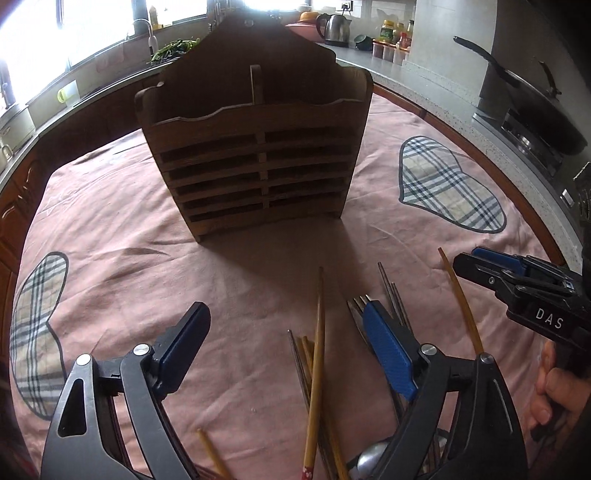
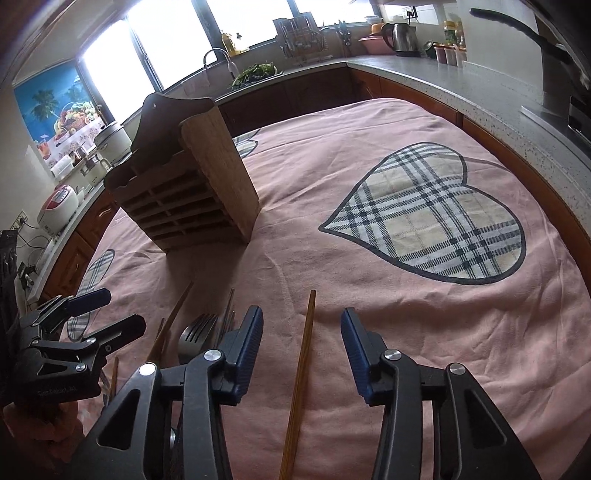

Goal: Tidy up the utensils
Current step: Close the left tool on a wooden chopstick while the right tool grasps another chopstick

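A wooden slatted utensil holder (image 1: pixel 255 147) with two compartments stands upright on the pink tablecloth; it also shows in the right wrist view (image 2: pixel 184 192). A pile of wooden chopsticks (image 1: pixel 317 354), metal chopsticks and forks (image 2: pixel 195 332) lies in front of it. My left gripper (image 1: pixel 284 343) is open above the pile, with a wooden chopstick between its fingers. My right gripper (image 2: pixel 303 343) is open over a single wooden chopstick (image 2: pixel 301 369) lying on the cloth. The right gripper also shows in the left wrist view (image 1: pixel 517 280).
The table carries a pink cloth with plaid heart patches (image 2: pixel 436 214). A grey countertop (image 2: pixel 443 81) runs behind and to the right, with a kettle (image 1: pixel 334 27), jars, a sink and a black wok (image 1: pixel 535 110) on a stove.
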`<state>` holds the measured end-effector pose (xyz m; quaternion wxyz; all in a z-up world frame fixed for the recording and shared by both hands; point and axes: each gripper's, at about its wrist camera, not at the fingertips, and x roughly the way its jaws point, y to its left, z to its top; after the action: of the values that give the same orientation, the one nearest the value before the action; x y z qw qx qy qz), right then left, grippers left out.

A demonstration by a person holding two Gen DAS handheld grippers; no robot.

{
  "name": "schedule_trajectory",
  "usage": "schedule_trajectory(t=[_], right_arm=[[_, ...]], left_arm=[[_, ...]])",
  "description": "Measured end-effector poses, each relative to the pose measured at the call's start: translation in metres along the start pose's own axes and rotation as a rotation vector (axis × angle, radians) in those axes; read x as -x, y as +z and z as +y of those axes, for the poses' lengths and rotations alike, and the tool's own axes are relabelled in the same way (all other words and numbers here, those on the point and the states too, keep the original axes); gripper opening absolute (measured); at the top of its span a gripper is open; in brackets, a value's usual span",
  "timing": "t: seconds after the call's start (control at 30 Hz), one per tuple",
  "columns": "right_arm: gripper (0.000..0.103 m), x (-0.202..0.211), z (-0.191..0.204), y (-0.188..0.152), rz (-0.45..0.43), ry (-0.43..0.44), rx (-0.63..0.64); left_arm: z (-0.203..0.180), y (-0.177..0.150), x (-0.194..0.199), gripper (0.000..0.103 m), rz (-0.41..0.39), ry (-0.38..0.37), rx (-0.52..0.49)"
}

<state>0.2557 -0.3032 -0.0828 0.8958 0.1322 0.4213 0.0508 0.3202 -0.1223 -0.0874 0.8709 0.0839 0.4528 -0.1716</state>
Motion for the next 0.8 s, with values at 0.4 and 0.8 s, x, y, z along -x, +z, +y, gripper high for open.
schedule_trajectory(t=[0.4,0.8], right_arm=[[0.012,-0.036,-0.003,0.013,0.067,-0.040,0.026],[0.004,0.009,0.009,0.023,-0.016,0.045,0.015]], left_arm=[[-0.009,0.011,-0.045,0.051,0.078,-0.031,-0.040],[0.013,0.013,0.010,0.003,-0.006,-0.123,0.032]])
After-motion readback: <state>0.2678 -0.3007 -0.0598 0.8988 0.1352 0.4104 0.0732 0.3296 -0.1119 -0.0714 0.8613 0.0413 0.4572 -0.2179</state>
